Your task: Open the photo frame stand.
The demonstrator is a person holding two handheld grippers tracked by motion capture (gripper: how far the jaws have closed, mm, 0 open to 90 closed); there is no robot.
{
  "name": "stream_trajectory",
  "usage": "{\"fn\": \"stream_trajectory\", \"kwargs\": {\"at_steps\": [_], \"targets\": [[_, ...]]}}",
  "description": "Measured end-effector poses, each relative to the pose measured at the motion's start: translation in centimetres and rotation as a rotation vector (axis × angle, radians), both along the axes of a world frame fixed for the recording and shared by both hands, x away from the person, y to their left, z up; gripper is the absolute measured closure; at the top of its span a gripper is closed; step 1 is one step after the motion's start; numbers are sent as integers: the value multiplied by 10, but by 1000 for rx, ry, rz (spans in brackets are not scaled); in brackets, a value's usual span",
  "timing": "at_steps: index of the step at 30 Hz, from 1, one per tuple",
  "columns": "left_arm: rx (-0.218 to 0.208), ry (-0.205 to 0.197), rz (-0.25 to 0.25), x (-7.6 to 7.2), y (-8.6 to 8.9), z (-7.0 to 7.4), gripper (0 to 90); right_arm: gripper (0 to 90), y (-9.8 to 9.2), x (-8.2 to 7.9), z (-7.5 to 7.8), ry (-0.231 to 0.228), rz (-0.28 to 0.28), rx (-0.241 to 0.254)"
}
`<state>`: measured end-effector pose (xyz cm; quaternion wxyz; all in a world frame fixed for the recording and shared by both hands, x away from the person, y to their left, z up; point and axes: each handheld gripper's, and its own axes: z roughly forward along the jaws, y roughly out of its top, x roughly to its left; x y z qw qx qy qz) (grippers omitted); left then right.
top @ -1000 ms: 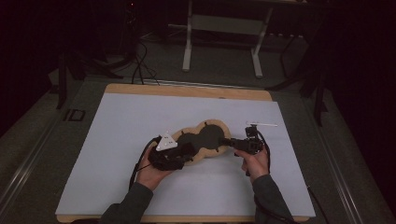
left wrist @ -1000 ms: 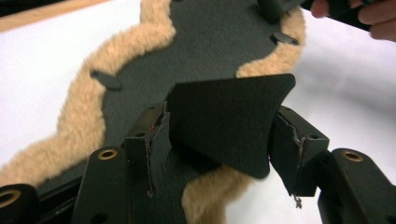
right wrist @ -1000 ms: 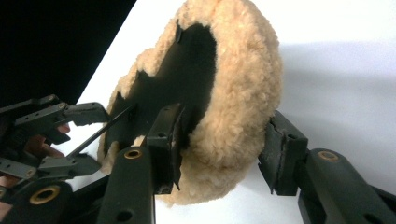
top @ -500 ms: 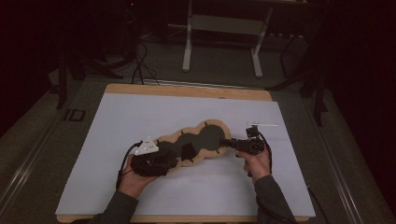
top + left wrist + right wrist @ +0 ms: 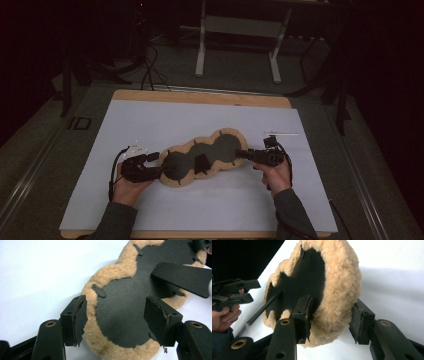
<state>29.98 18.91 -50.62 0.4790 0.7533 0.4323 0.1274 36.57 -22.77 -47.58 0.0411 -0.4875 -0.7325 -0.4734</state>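
- High view: a long, lobed tan fleece pad with a black backing (image 5: 202, 159) lies stretched across the middle of the white-covered wooden table (image 5: 200, 125). The left gripper (image 5: 152, 165) sits at the pad's near-left end and the right gripper (image 5: 243, 154) at its far-right end.
- Left gripper view: the jaws have just been opening and stand apart, straddling the pad's fleece rim (image 5: 93, 332) without pressing it. A black strap (image 5: 182, 278) lies across the backing.
- Right gripper view: one jaw lies against the black backing; the other stands clear of the fleece edge (image 5: 342, 287), so no clamp is evident.
- Judgement: the pad looks just spread out and let go; next, the left gripper must re-grip or withdraw.
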Motion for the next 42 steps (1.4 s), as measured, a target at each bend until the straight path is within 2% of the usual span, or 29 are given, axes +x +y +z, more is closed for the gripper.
{"fn": "stream_trajectory", "kwargs": {"at_steps": [8,14,17,26,35,42], "targets": [[-18,64,11,7,8,-10,351,556,0,-1,1,-16,12,-15],[1,86,8,9,6,-15,350,557,-1,-2,1,-23,18,-21],[-11,97,4,11,5,-17,347,556,-1,-3,1,-29,23,-26],[-11,123,12,15,6,-22,349,558,-2,-4,1,-51,43,-37],[-36,153,-37,17,2,-24,347,558,-2,-5,1,-63,55,-45],[-67,180,-43,18,3,-26,350,555,-3,-6,2,-76,74,-77]]}}
